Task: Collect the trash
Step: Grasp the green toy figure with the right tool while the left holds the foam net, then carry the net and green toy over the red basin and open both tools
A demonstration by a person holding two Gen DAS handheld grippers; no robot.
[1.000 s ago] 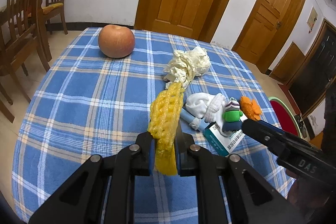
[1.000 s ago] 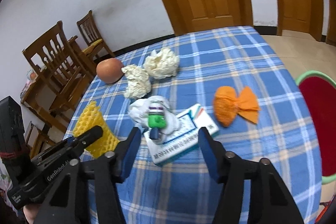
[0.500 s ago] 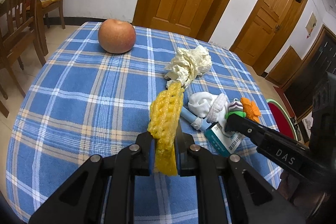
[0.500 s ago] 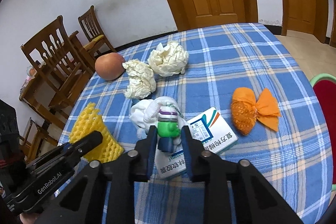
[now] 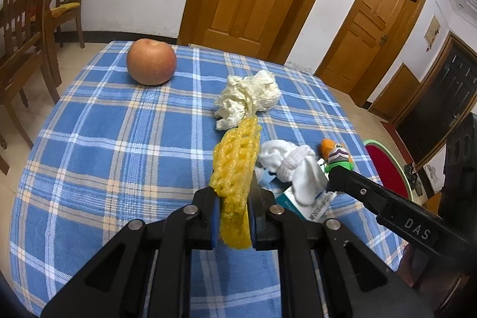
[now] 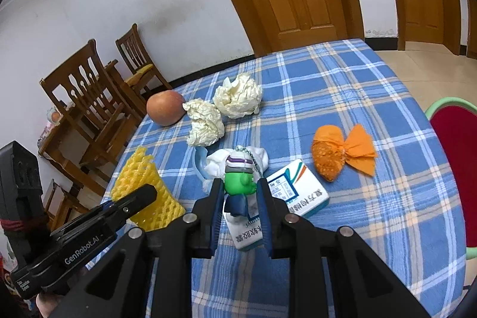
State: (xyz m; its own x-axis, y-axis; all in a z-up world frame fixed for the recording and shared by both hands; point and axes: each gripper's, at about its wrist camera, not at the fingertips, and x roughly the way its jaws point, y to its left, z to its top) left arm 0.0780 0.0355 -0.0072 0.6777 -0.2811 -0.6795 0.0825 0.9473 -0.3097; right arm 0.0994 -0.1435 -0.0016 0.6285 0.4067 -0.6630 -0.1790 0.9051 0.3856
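1. At the far left, the apple [image 6: 165,107] sits near the table's back edge, apart from the litter; as whole fruit it is probably not meant to be collected.
2. The left gripper [image 5: 234,209] is clamped tight on the yellow foam fruit net [image 5: 235,166]. The net's lower end is squeezed flat between the pads and the rest stands up beyond them, so this piece of trash looks secured for carrying off.
3. Two crumpled paper wads [image 6: 222,106] lie touching each other in the middle of the blue plaid tablecloth [image 6: 342,97], not yet picked up.
4. The right gripper [image 6: 240,200] has its jaws closed on a small green toy figure with a ball chain [image 6: 240,179]. The figure sits over a white sock [image 6: 253,157] and a medicine box [image 6: 286,198]; pinching its body should lift it clear of both.
5. An orange fruit net [image 6: 340,157], tied like a bow, lies alone to the right.
6. Beyond the table's right edge stands a red bin with a green rim [image 6: 456,145], the likely place for the trash.
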